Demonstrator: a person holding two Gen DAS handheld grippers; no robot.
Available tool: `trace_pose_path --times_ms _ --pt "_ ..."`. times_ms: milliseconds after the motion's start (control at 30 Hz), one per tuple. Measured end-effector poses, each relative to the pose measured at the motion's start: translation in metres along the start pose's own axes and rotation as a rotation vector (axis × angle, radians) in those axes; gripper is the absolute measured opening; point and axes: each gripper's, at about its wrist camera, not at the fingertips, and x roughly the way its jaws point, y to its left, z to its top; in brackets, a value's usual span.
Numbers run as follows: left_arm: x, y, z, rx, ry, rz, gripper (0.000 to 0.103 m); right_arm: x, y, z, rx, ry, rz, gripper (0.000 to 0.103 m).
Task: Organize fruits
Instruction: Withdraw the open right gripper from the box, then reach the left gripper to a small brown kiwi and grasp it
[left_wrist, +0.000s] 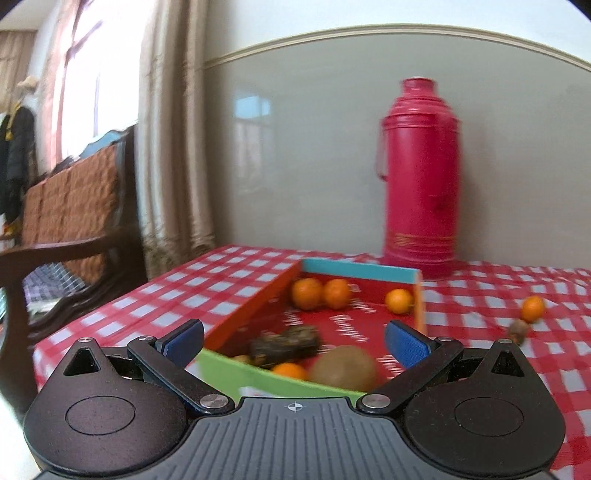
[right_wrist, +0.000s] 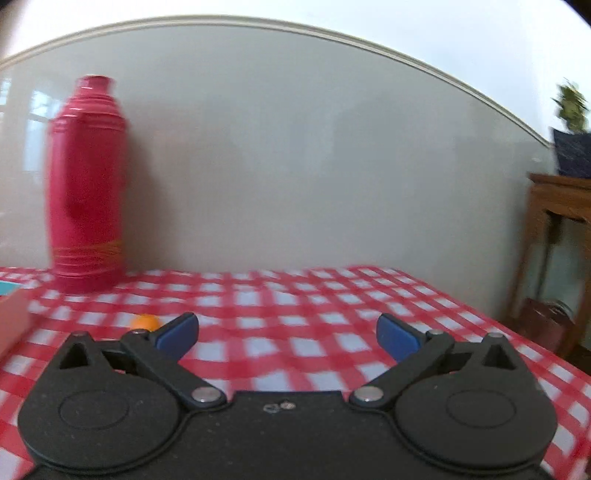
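Left gripper (left_wrist: 294, 341) released, blue pads (left_wrist: 403, 349) spread wide and holding nothing, poised over the near end of a shallow cardboard box (left_wrist: 255, 310) with a red floor, orange side wall, teal far wall and green near wall. Landmark for all places: that box, sitting on a red-and-white checked tablecloth (left_wrist: 207, 280).

Inside the box, at the far end: two tangerines (left_wrist: 307, 293) touching side by side, plus a third tangerine (left_wrist: 399, 301) against the right wall. Inside, at the near end: a dark, blurred oblong item (left_wrist: 284, 345), kind not discernible; a small tangerine (left_wrist: 290, 370) just behind the green wall; a brownish round fruit (left_wrist: 343, 363), possibly a kiwi, beside it.

Outside the box, to its right on the cloth: a loose tangerine (left_wrist: 532, 308) with a small brown round fruit (left_wrist: 519, 329) just in front of it, close together, contact unclear through blur.

Behind the box's far right corner: a tall pink-red thermos flask (left_wrist: 421, 177), upright near the wall. Left of the box, off the table: a wooden chair (left_wrist: 74, 236) and curtains (left_wrist: 173, 129).

Right gripper (right_wrist: 286, 334) likewise released, jaws wide apart, gripping nothing, over bare cloth well to the right of the box. Seen from the right wrist camera: an orange fruit (right_wrist: 144, 322) peeking out beside the left pad, and the flask to the far left.
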Motion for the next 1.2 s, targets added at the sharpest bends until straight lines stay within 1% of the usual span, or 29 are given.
trace_pose_path --times_ms 133,200,433,533,667,733,767,800,867,967,1000,1033,1100,1200 --pt "-0.006 -0.029 0.002 0.069 -0.022 -0.069 0.103 0.003 -0.021 -0.006 0.032 0.015 -0.058 0.098" --pt "-0.008 -0.046 0.004 0.104 -0.019 -0.107 0.103 0.005 -0.028 -0.007 0.034 0.022 -0.073 0.098" --pt "-0.003 -0.113 0.021 0.222 0.006 -0.261 0.103 0.000 -0.045 -0.010 0.051 0.034 -0.071 0.098" --pt "0.012 -0.144 0.028 0.256 0.048 -0.320 0.103 -0.001 -0.049 -0.010 0.050 0.022 -0.074 0.098" --pt "0.031 -0.173 0.029 0.271 0.104 -0.359 0.101 0.000 -0.058 -0.010 0.054 0.023 -0.090 0.098" --pt "0.041 -0.185 0.028 0.278 0.138 -0.375 0.089 0.001 -0.063 -0.010 0.062 0.028 -0.096 0.097" --pt "0.046 -0.190 0.027 0.282 0.158 -0.380 0.081 0.001 -0.066 -0.010 0.072 0.030 -0.097 0.098" --pt "0.051 -0.193 0.026 0.281 0.177 -0.387 0.078 0.001 -0.069 -0.010 0.080 0.030 -0.097 0.098" --pt "0.060 -0.197 0.024 0.273 0.201 -0.388 0.076 0.002 -0.073 -0.010 0.094 0.032 -0.092 0.098" --pt "0.070 -0.201 0.021 0.263 0.223 -0.397 0.075 0.003 -0.077 -0.011 0.104 0.037 -0.091 0.098" --pt "0.074 -0.203 0.020 0.262 0.229 -0.399 0.074 0.004 -0.078 -0.011 0.108 0.038 -0.088 0.098" --pt "0.076 -0.204 0.020 0.261 0.233 -0.403 0.071 0.004 -0.078 -0.011 0.113 0.040 -0.084 0.098" --pt "0.082 -0.207 0.019 0.257 0.253 -0.413 0.062 0.005 -0.078 -0.010 0.118 0.045 -0.073 0.098" --pt "0.089 -0.208 0.015 0.244 0.280 -0.424 0.052 0.006 -0.075 -0.010 0.119 0.045 -0.058 0.098"
